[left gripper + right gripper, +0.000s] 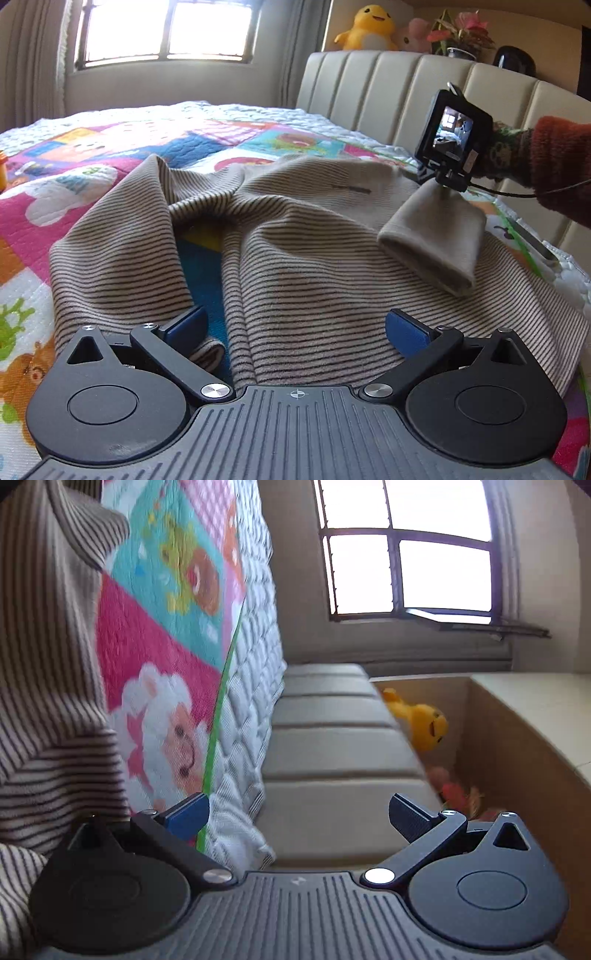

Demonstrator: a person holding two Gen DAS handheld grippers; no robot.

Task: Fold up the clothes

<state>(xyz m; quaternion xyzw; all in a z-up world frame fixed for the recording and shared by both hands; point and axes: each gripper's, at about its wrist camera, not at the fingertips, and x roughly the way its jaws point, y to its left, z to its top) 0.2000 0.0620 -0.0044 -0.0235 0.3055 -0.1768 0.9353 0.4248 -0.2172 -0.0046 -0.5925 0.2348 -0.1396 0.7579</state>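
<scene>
A beige garment with thin dark stripes [295,251] lies rumpled on a colourful cartoon quilt [110,155]. My left gripper [295,328] is open just above the garment's near part, holding nothing; a folded strip of it lies by the left finger [184,326]. The right gripper's body [452,136] is at the right by the headboard, with a plain beige cuff [432,236] hanging below it; its fingers are hidden there. In the right wrist view, rolled sideways, my right gripper [299,812] is open with nothing between the fingers; the garment [48,664] fills the left edge.
A padded cream headboard [388,92] runs along the bed's right side. Above it sit a yellow plush toy [369,27], a pink plush and a flower pot [461,37]. A bright window [166,29] is behind the bed. The quilt's white edge [251,664] meets the headboard.
</scene>
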